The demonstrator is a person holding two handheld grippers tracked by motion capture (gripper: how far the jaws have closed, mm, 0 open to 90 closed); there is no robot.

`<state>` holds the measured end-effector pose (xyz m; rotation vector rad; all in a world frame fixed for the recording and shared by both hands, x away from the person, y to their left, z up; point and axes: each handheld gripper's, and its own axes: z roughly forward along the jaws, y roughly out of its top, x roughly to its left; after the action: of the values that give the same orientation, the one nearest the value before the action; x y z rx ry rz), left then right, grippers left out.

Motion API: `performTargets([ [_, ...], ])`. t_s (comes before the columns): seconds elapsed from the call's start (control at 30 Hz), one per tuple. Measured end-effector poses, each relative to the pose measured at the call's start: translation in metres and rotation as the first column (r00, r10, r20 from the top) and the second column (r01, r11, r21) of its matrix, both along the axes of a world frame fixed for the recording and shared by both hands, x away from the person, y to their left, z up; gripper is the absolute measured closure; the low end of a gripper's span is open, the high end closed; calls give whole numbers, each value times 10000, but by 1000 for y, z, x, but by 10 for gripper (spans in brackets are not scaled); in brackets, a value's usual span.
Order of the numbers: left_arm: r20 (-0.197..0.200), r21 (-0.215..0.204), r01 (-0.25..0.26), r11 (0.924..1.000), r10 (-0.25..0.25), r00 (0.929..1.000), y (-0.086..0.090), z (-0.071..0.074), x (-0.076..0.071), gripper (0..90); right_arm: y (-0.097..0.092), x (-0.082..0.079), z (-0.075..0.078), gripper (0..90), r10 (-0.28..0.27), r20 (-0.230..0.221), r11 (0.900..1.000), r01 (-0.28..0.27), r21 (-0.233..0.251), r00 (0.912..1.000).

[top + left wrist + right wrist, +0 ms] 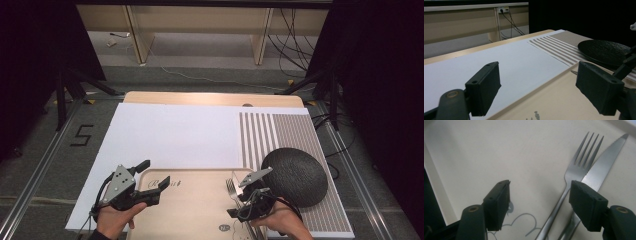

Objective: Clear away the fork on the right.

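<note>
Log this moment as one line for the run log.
left gripper: open, over tray | right gripper: open over fork and knife | plate: on mat

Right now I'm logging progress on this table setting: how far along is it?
Done: the black plate sits on the striped mat. In hand: nothing is gripped. The right gripper stands open over the tray, with the fork and knife lying side by side on it. The left gripper is open at the tray's left edge. Left, probably: moving the fork and knife to the mat.
</note>
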<state>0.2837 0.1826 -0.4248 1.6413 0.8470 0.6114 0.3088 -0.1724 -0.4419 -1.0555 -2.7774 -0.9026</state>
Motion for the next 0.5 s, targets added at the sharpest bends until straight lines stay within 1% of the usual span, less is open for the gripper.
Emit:
performTargets([
  [0.13, 2, 6, 0, 10000, 0, 10000, 0, 0, 0, 189, -3, 1, 2, 294, -182, -47, 9995, 183, 248, 9998],
  [0.2, -6, 11, 10, 10000, -10, 10000, 0, 0, 0, 188, -4, 1, 4, 259, -137, -58, 9991, 139, 402, 9999],
  [0.3, -4, 4, 11, 10000, -11, 10000, 0, 0, 0, 188, -5, 0, 8, 228, -208, 75, 9969, 201, 765, 9998],
  [0.33, -2, 2, 6, 10000, -6, 10000, 0, 0, 0, 188, -7, 0, 11, 214, -298, 230, 9945, 273, 1009, 9993],
  [0.4, -2, 11, 7, 10000, -7, 10000, 0, 0, 0, 189, -7, 0, 12, 207, -314, 283, 9935, 281, 1102, 9991],
  [0.5, 4, 8, 4, 10000, -4, 10000, 0, 0, 0, 189, -10, 0, 15, 186, -461, 392, 9893, 402, 1406, 9982],
])
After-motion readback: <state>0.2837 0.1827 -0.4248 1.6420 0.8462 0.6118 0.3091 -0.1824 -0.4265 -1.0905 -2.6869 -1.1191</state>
